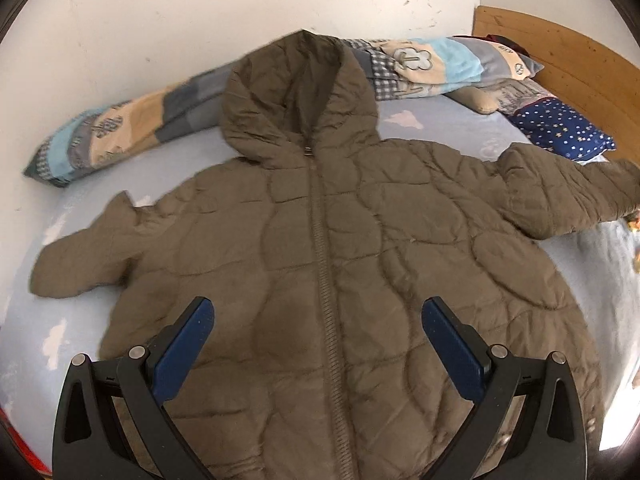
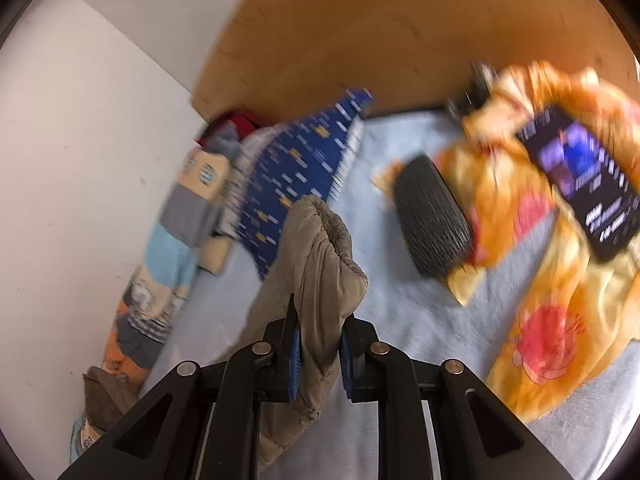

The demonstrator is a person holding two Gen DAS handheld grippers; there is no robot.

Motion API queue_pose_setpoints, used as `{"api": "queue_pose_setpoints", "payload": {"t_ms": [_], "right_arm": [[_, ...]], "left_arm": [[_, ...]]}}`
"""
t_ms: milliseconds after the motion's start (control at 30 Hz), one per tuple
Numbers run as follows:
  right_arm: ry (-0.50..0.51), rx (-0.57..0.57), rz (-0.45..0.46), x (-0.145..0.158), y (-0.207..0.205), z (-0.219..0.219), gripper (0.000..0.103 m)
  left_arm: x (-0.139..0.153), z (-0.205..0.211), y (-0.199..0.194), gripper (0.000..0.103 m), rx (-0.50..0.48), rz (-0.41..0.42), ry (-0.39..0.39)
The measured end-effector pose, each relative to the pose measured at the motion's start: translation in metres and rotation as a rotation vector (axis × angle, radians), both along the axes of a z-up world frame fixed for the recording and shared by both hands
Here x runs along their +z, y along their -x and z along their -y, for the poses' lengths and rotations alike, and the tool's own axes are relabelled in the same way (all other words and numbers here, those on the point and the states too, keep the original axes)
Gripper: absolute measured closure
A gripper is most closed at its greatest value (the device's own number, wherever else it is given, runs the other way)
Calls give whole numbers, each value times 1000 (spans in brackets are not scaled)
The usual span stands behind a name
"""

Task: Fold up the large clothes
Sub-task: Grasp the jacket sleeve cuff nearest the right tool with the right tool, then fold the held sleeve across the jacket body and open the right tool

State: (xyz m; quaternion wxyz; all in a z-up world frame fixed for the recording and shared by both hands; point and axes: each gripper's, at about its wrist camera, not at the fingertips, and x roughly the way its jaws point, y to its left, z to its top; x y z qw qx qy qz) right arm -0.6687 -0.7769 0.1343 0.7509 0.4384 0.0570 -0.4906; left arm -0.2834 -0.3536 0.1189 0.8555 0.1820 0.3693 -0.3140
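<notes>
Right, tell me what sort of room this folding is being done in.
Most likely a bedroom. The jacket is spread on a bed with a pale blue sheet, a wooden headboard stands at one end, and a patchwork pillow lies along the white wall.

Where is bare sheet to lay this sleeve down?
The right gripper pinches the sleeve. Bare blue sheet lies between the sleeve and the black brush; another patch lies between hood and starry pillow. Crowded right: orange cloth, phone.
</notes>
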Motion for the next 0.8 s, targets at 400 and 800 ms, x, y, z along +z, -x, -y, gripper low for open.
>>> {"api": "queue_pose_setpoints", "payload": {"t_ms": [400, 800], "right_arm": [[267, 141, 54, 114, -33, -60, 86], [332, 325, 84, 153, -81, -101, 86]], "left_arm": [[-47, 176, -41, 0, -30, -58, -106], [-59, 185, -63, 0, 5, -148, -107]]}}
